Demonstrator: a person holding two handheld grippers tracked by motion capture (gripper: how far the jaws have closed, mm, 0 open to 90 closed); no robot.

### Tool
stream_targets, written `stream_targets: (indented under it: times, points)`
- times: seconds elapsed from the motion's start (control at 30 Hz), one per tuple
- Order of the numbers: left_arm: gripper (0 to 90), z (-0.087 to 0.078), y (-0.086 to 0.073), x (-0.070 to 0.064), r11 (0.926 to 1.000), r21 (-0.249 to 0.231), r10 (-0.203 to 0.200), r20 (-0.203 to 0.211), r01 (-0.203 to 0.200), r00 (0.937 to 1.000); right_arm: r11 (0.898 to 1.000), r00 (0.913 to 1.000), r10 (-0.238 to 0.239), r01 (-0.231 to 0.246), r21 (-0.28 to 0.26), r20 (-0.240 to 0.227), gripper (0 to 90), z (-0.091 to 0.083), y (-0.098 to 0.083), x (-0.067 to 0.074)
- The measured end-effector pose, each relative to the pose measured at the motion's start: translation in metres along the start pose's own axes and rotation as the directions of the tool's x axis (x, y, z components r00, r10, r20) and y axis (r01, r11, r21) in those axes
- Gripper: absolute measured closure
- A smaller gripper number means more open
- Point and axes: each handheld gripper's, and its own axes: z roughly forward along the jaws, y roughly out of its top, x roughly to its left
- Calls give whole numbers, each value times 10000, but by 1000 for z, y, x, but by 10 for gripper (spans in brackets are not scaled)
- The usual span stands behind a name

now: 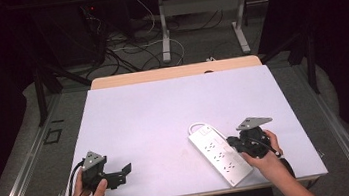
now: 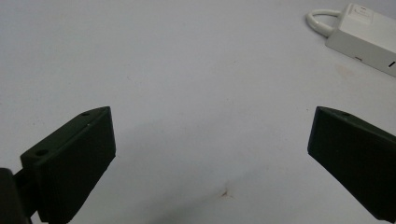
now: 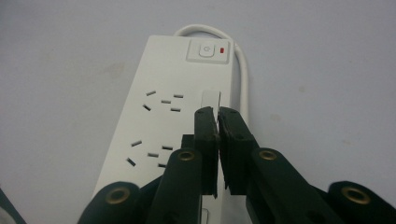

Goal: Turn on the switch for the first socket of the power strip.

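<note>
white power strip [image 1: 219,154] lying near-right on the pale table [image 1: 165,119], power symbol on its switch, right gripper [image 3: 217,114] closed above it, nothing visibly clamped, left gripper [image 2: 210,154] wide open, empty

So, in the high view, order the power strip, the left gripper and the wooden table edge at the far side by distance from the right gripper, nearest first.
From the right gripper:
1. power strip, directly at its jaws, near right of the table.
2. wooden table edge, along the far side, beyond the white sheet.
3. left gripper, across the table at the near left.
The last two are fairly close; the left gripper looks slightly farther.
</note>
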Motion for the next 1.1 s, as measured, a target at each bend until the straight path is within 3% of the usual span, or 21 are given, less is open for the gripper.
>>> stream_targets:
  times: [1.1]
  points:
    - [8, 1, 0, 1, 10000, -70, 4, 18, -4, 10000, 9997, 9999, -91, 92, 232, -61, 900, 35, 19, 5]
